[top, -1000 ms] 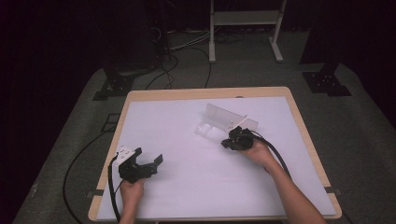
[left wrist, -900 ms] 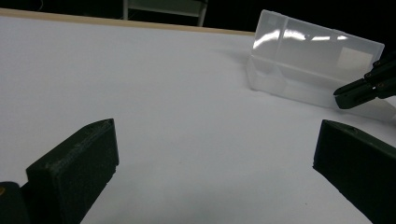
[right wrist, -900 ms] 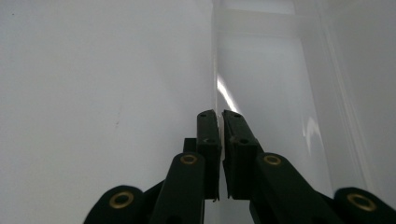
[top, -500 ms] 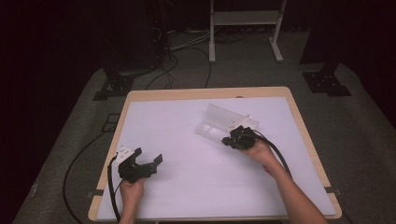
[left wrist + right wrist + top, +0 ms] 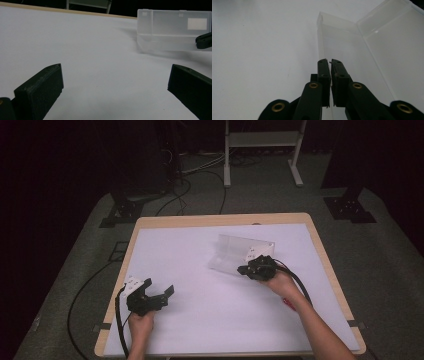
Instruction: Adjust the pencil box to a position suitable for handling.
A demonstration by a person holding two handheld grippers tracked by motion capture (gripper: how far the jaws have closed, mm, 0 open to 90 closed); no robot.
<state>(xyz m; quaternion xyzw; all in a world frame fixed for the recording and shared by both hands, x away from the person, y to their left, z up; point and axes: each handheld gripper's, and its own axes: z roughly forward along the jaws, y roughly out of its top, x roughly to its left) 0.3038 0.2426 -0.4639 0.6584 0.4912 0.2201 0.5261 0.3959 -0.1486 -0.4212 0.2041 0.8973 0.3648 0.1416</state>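
1. Gripping the near wall of the clear plastic box (image 5: 235, 254), the right tool (image 5: 246, 269) has its jaws pinched nearly together; in the right gripper view the thin wall edge runs between the pads (image 5: 323, 75), so the hold looks like a clamp on that wall.
2. The box (image 5: 372, 57) sits on the counter (image 5: 200, 320), right of centre and toward the far edge, with its lid (image 5: 247, 246) standing open behind the tray.
3. Key relation: the box's long axis runs roughly left–right across the counter, and the right tool meets it at its right-hand end, from the person's side.
4. The left tool (image 5: 159, 296) sits well apart from the box, down toward the near left corner; its jaws stand wide and hold nothing.
5. From the left tool, the box (image 5: 175, 32) lies ahead and to the right, across bare counter.
6. Judgement: the right hand is by far the nearer and governs any shift of the box; nothing stands in the way, though a one-wall grip may tip the light tray.
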